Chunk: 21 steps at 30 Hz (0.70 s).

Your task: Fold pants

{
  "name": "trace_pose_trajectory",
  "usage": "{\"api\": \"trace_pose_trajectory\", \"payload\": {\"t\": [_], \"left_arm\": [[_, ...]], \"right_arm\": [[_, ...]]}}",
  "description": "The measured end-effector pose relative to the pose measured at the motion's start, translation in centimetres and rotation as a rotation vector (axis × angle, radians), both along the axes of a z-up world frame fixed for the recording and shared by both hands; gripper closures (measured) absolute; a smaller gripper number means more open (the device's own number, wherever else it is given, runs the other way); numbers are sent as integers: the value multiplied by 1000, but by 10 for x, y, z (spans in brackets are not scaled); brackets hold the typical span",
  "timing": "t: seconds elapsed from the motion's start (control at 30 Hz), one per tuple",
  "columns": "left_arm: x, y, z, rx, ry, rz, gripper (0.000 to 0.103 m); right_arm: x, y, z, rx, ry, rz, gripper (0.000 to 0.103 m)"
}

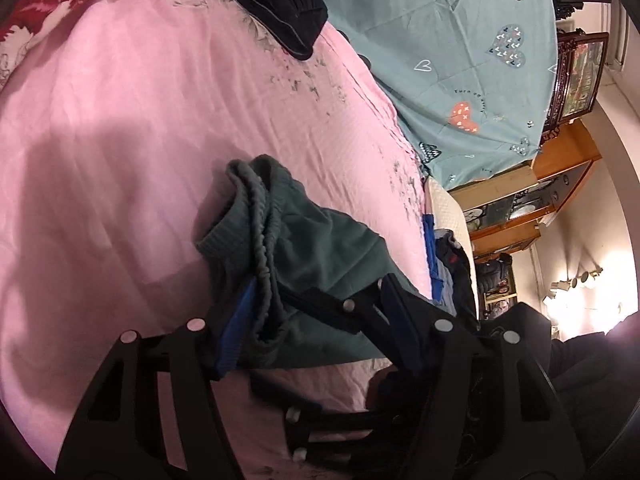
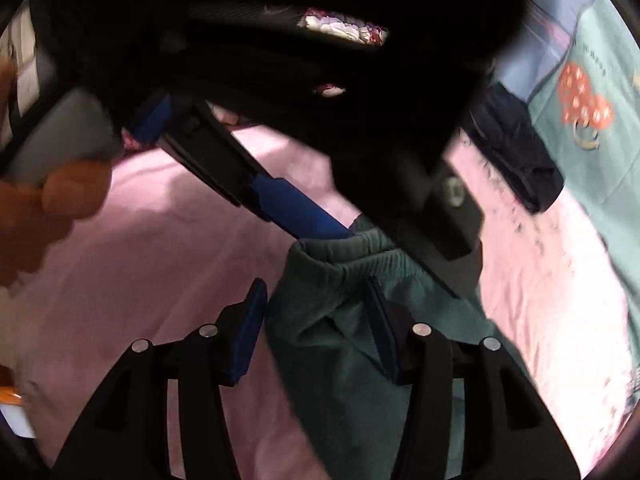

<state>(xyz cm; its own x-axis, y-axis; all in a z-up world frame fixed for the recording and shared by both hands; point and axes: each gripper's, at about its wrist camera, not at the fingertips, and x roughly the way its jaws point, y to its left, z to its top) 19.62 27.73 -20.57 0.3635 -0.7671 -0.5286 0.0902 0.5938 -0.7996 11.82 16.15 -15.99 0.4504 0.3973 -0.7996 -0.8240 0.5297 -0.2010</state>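
Observation:
Green pants [image 1: 312, 248] lie bunched on the pink bedsheet [image 1: 120, 140], elastic waistband up. My left gripper [image 1: 318, 326] straddles the waistband. Its left blue pad [image 1: 236, 332] rests against the cloth, and the jaws stand wide. In the right wrist view the green pants [image 2: 340, 360] fill the gap of my right gripper [image 2: 314, 332], and the cloth creases between its blue pads. From above, a blue pad of the left gripper [image 2: 296, 212] touches the waistband's top edge. A black finger of the right gripper [image 1: 320, 304] crosses the cloth in the left wrist view.
A dark folded garment [image 1: 280, 4] lies farther up the bed, by a teal patterned quilt [image 1: 460, 60]. More clothes [image 1: 452, 264] hang at the bed's edge, with a wooden cabinet [image 1: 532, 200] beyond. A person's hand [image 2: 40, 208] holds the left gripper's handle.

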Motion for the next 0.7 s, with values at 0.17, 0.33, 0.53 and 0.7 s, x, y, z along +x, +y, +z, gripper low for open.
{"api": "trace_pose_trajectory", "payload": {"t": [0.17,0.33,0.53,0.7], "left_arm": [[-4,25,16,176,-44,71,37],[15,5,22,339,-112,-22,37],[44,-38,-4,466,-138,-207,42],[36,-40,19,572,-169,-238,85]], "right_arm": [[41,-23,21,72,78,-143,95],[90,-58,66,244,157,-279,95],[118,-70,80,237,113,-315,95],[128,-81,90,233,87,-311,95]]}}
